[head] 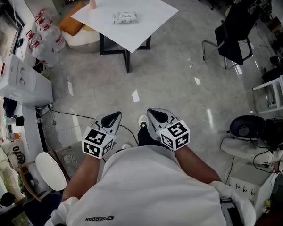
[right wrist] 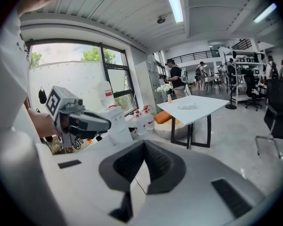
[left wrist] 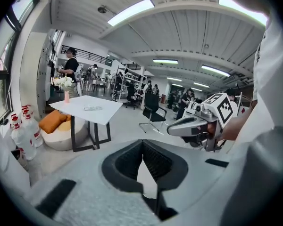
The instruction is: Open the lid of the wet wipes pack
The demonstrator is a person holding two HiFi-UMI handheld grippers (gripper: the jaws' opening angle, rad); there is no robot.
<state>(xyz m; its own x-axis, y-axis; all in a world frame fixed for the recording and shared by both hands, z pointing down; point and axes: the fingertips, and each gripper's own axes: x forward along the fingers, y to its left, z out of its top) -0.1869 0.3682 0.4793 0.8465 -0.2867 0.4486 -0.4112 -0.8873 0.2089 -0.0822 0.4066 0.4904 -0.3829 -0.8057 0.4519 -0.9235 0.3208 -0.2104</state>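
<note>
Table: white, square, black legs, far ahead on the grey floor.
Wipes: flat near the table's middle, well apart from both grippers.
Vase: pink, white flowers, at the table's left corner.
Cushion: orange, on a white pouf beside the table.
Chair: black, at right.
Left gripper: low by the person's waist, pointing forward, jaws together.
Right gripper: near it, likewise.

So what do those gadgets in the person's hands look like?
The left gripper and right gripper are pale grey, beak-shaped shells with black ribbed pads inside the jaws. Each carries a cube of black-and-white square markers. The person wears a white short-sleeved top.
</note>
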